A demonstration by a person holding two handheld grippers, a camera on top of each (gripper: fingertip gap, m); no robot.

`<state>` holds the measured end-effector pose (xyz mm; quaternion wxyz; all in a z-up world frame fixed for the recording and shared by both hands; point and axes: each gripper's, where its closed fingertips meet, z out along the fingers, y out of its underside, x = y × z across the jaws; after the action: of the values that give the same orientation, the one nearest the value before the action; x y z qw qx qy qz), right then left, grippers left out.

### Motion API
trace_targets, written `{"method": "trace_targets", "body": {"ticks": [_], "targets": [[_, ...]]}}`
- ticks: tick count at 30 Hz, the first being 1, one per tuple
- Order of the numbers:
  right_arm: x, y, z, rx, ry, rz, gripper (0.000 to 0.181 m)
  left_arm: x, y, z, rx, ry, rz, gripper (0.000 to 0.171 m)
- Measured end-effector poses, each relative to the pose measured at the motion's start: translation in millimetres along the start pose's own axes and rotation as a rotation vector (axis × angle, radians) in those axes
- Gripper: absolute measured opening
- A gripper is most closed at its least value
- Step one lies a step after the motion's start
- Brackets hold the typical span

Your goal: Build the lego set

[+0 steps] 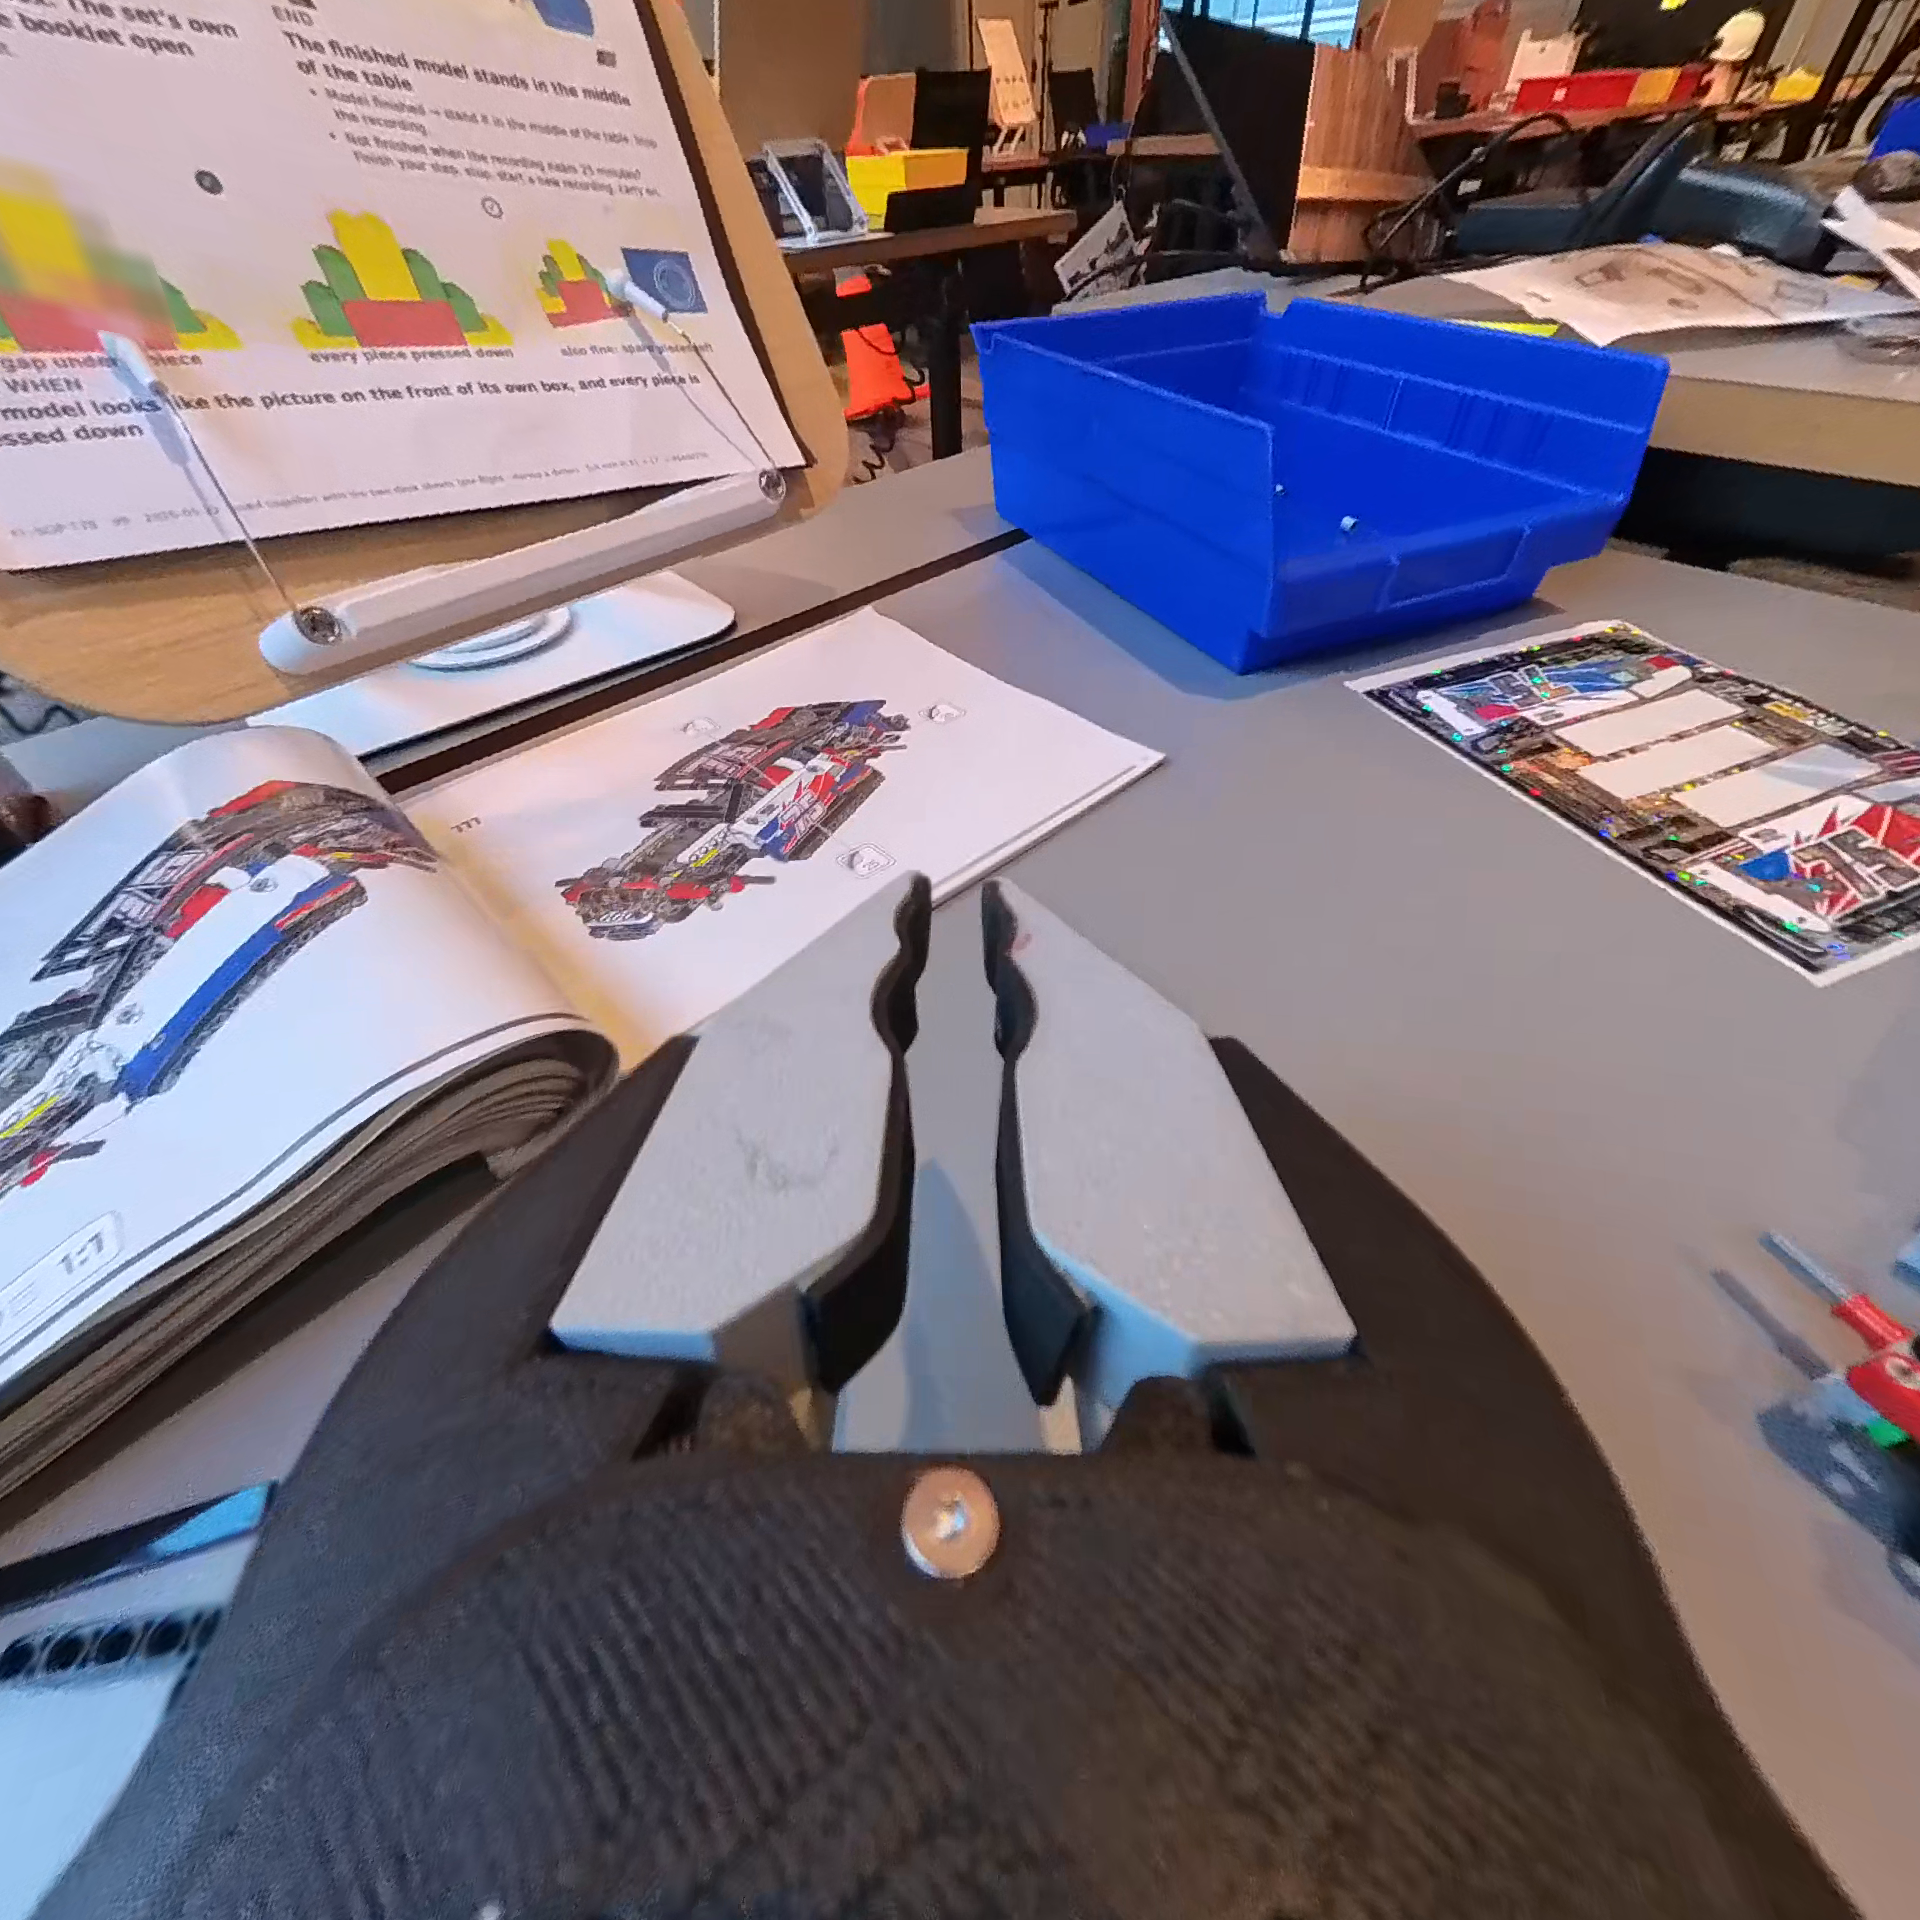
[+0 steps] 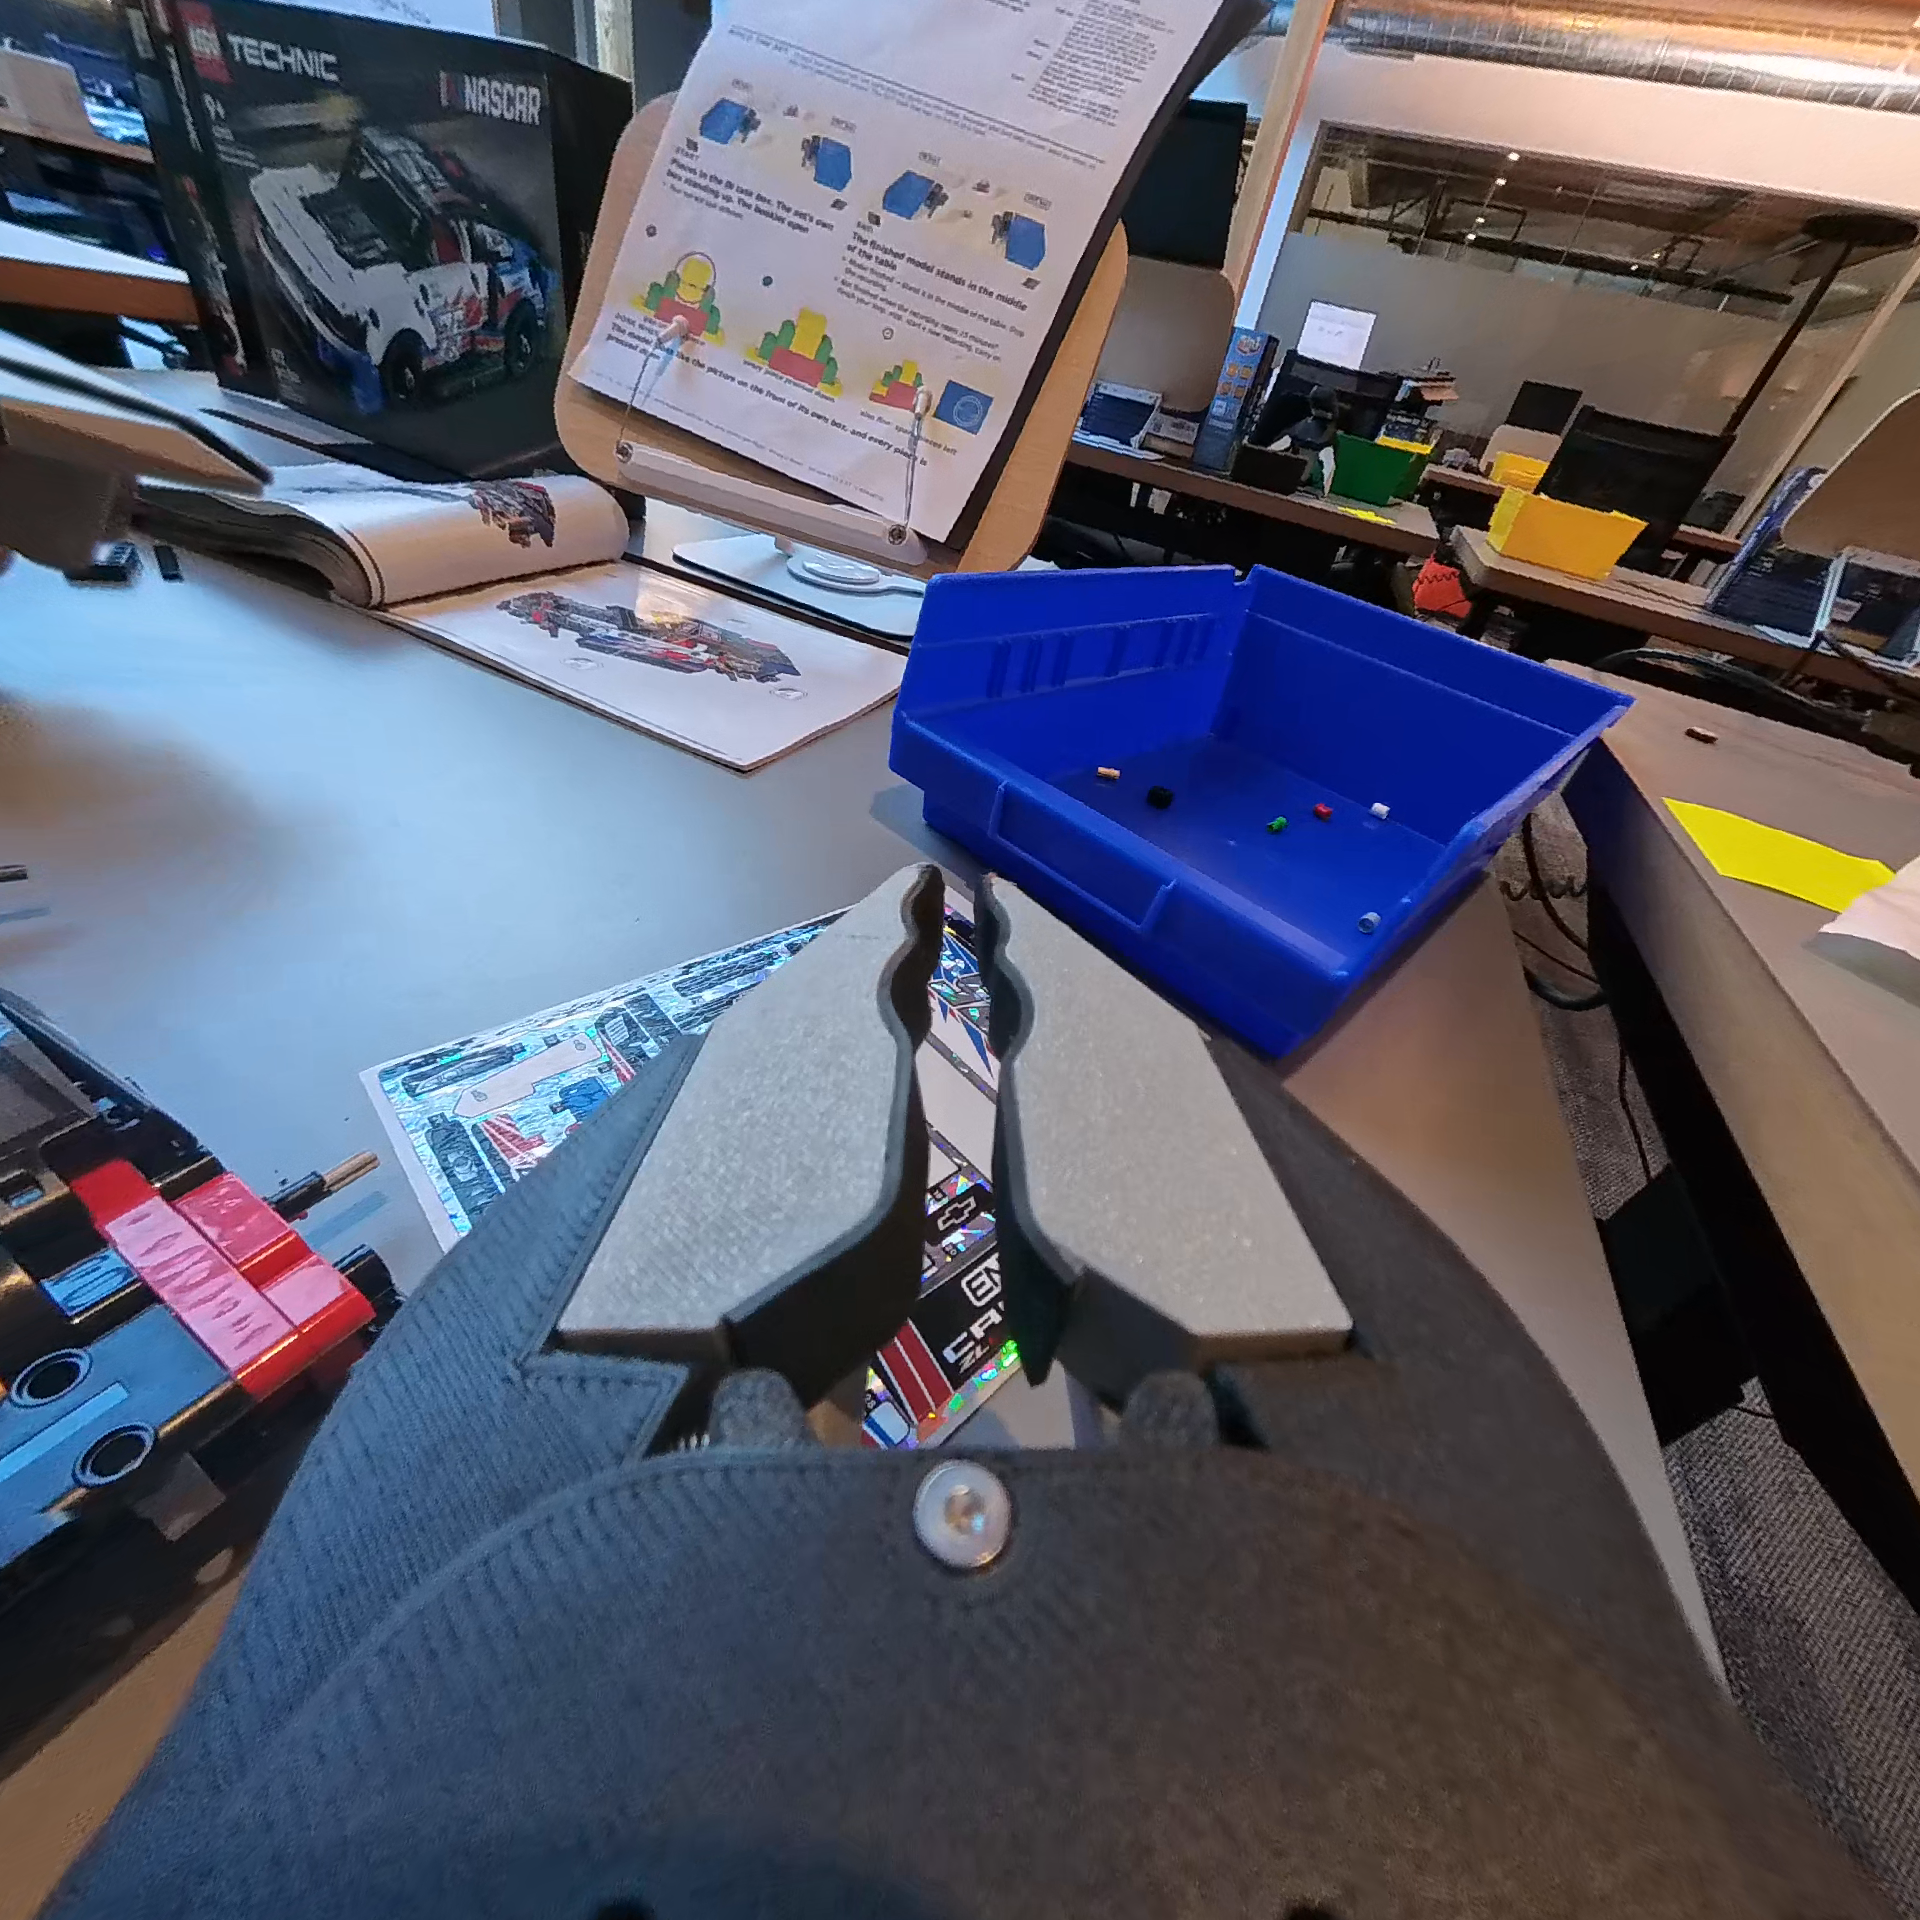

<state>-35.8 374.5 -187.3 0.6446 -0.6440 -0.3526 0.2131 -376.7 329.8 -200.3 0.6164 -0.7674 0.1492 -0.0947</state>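
My left gripper (image 1: 954, 904) hovers over the grey table (image 1: 1351, 1039), just in front of the open instruction booklet (image 1: 312, 987). Its jaws are nearly together with only a narrow gap and nothing between them. My right gripper (image 2: 961, 904) is the same, nearly shut and empty, above the shiny sticker sheet (image 2: 520, 1101) and just short of the blue bin (image 2: 1247, 935). Several tiny loose pieces (image 2: 1158, 798) lie in the bin. The partly built black, red and blue model (image 2: 156, 1299) sits at my lower left, and its edge shows in the left wrist view (image 1: 1860, 1371).
A document stand with a printed sheet (image 2: 852, 260) and the set's box (image 2: 384, 229) stand at the back. The blue bin (image 1: 1299, 468) and sticker sheet (image 1: 1683, 790) lie to the right of the booklet. The table edge (image 2: 1538, 1195) drops off just right of the bin. One gripper's finger ends stand about 35 cm off the other's.
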Motion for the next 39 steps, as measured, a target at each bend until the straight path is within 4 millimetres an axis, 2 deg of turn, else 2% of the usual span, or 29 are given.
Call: {"method": "trace_targets", "body": {"ticks": [13,33,36,39], "targets": [[5.1,0.5,-0.1,0.003,-0.002,0.05,0.004,17.9,1.3,-6.7,0.012,0.089,0.074,0.002],[0.4,0.7,2.0,-0.004,-0.011,0.02,0.003,22.4,3.6,-4.7,-0.006,0.094,0.109,0.0],[0.0,0.6,2.1,-0.004,-0.009,0.015,0.003,25.3,5.5,-3.3,-0.019,0.071,0.161,0.0],[-1.0,0.8,2.2,-0.007,-0.009,0.006,0.003,31.1,9.3,-0.4,-0.045,-0.017,0.333,0.004]]}}
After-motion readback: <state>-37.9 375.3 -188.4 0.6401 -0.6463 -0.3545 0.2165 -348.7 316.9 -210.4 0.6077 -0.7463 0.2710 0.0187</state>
